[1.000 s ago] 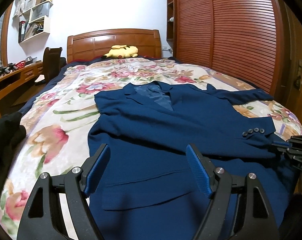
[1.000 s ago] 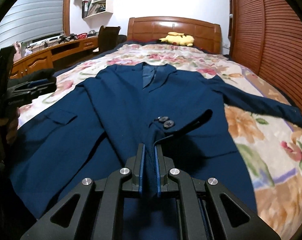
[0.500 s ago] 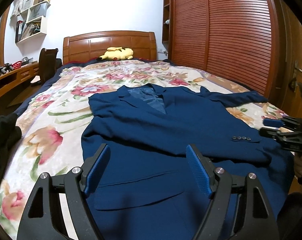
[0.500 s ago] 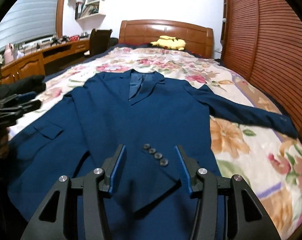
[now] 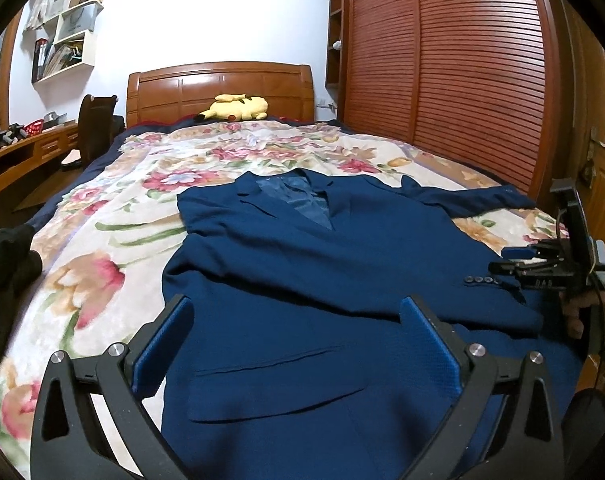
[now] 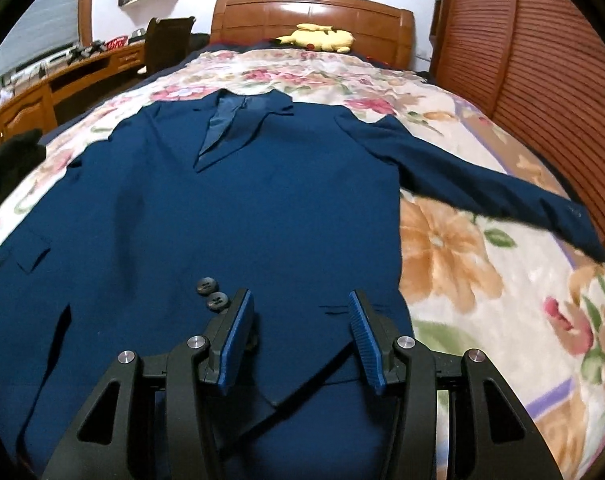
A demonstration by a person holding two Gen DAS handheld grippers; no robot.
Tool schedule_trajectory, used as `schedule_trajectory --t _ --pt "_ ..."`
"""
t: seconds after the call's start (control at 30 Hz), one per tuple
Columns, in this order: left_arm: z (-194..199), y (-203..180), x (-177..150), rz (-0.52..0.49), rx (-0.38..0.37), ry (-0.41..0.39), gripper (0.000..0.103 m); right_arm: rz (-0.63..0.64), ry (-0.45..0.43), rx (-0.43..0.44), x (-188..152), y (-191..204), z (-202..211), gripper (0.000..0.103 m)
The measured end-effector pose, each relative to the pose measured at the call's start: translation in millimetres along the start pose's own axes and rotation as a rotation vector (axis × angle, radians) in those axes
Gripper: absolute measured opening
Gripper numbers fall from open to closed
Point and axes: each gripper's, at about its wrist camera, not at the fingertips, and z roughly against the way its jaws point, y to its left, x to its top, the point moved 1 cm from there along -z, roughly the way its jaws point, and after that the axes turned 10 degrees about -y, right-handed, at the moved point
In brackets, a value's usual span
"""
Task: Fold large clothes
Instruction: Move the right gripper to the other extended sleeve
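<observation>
Navy blazer flat, face up on floral bed cover, one sleeve out sideways. Structured cloth, heavyish, soft, limp at edges; pinch hem, cuff or shoulder seam. Left gripper fingers opening, nothing between. Right gripper fingers apart, empty, over front buttons.

My right-wrist view blurs the floral bedspread at its right edge, jacket hem cut off below both cameras, shelf contents too small to read, the hand half hidden behind the right gripper.
</observation>
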Motion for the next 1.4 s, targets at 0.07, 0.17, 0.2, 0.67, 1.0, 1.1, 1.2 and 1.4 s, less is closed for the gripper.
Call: schedule_trajectory --t 0.07,0.17,0.2,0.67,1.0,1.1,1.2,1.4 --pt "-2 -1 0 0.002 -0.002 0.002 0.103 0.003 -0.005 -0.015 3 -3 0 0.051" --pt "-2 -2 -1 0.008 -0.007 0.003 0.103 0.012 0.005 -0.039 3 -6 -2 0.051" --pt "-2 -2 -1 0.009 -0.008 0.004 0.103 0.015 0.009 -0.048 3 -7 -4 0.051" --pt "-7 -7 -3 -0.001 -0.004 0.016 0.103 0.109 0.08 0.073 -10 6 -16 0.013" --pt "-7 -7 -3 -0.003 -0.006 0.021 0.103 0.124 -0.048 -0.068 -6 -3 5 0.005" --pt "-7 -7 -3 -0.003 -0.006 0.02 0.103 0.124 -0.04 -0.068 -7 -4 5 0.005" --pt "-9 -8 -2 -0.004 -0.006 0.021 0.103 0.097 -0.051 -0.061 -1 -6 7 0.01" --pt "-10 -9 -1 -0.006 -0.01 0.024 0.103 0.056 -0.089 -0.072 9 -3 13 0.057"
